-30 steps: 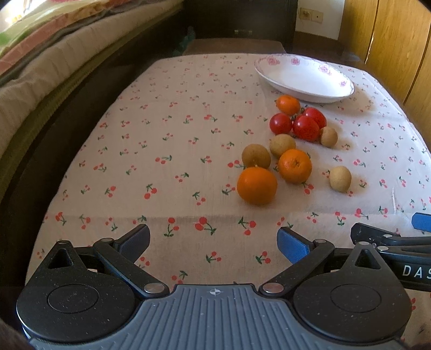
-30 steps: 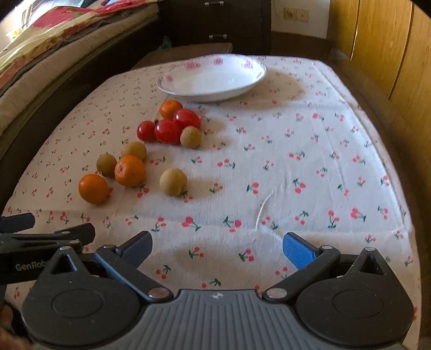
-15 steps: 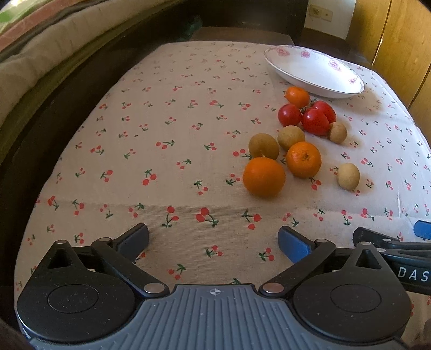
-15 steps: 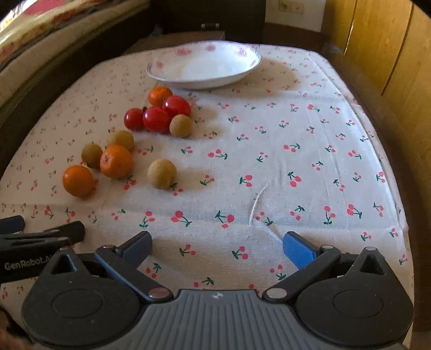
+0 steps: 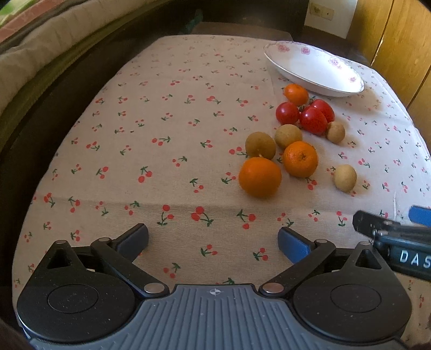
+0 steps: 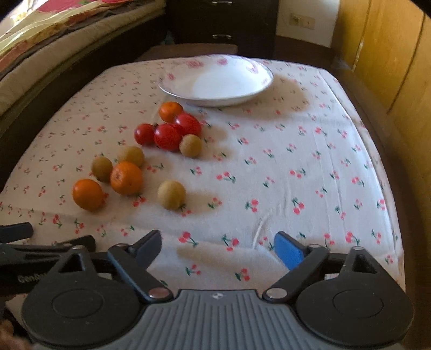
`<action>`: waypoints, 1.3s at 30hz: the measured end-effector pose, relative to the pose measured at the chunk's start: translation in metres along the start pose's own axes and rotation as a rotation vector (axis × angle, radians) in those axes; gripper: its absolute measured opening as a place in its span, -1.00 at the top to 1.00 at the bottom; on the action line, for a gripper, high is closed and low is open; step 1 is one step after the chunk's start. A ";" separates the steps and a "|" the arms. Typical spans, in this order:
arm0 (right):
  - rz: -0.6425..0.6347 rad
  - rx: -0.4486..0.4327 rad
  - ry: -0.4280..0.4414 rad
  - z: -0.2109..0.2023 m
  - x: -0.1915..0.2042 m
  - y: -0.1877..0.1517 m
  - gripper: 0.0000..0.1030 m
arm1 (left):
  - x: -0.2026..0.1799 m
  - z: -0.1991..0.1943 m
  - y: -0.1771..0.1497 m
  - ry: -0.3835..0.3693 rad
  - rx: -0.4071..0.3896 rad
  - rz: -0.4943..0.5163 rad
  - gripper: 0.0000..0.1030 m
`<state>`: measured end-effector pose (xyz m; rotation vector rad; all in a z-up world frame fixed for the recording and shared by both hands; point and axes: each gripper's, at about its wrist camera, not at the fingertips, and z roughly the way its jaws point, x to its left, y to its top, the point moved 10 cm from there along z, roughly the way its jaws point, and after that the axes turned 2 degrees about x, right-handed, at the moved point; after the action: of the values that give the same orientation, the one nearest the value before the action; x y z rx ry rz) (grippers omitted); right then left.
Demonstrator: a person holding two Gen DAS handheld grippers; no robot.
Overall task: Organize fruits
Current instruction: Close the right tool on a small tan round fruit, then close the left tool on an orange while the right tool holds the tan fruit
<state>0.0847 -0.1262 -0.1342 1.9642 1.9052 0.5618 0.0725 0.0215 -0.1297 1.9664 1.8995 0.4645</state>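
Note:
Fruit lies loose on a cherry-print tablecloth (image 5: 161, 150): three oranges, the nearest one (image 5: 260, 177) (image 6: 88, 194), three red tomatoes (image 5: 312, 117) (image 6: 167, 136), and several small tan round fruits (image 5: 345, 177) (image 6: 171, 194). An empty white floral plate (image 5: 313, 68) (image 6: 215, 80) stands behind them. My left gripper (image 5: 212, 239) is open and empty, near the front edge, left of the fruit. My right gripper (image 6: 216, 242) is open and empty, in front of the fruit; it also shows in the left wrist view (image 5: 390, 228).
A bed with folded blankets (image 6: 40, 40) runs along the left of the table. Wooden panels (image 6: 390, 53) stand on the right. A dark cabinet (image 6: 223, 24) is behind the table.
Both grippers have moved forward and slightly lower toward the fruit; the fruit looms larger. Nothing on the table has moved.

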 end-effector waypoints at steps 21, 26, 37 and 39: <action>-0.121 -0.055 0.151 0.022 0.033 0.028 0.33 | -0.005 -0.017 0.014 -0.014 -0.081 0.045 -0.93; -0.140 -0.055 0.169 0.021 0.034 0.028 0.47 | -0.005 -0.015 0.014 -0.011 -0.074 0.046 -0.92; -0.139 -0.052 0.149 0.005 0.020 0.031 0.47 | -0.006 -0.020 0.021 -0.071 -0.101 0.028 -0.74; -0.123 -0.059 0.158 -0.002 0.016 0.035 0.47 | -0.009 -0.017 0.023 -0.075 -0.097 0.041 -0.64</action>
<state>0.1142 -0.1118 -0.1138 1.7987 2.0621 0.7485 0.0842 0.0128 -0.1039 1.9362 1.7603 0.4778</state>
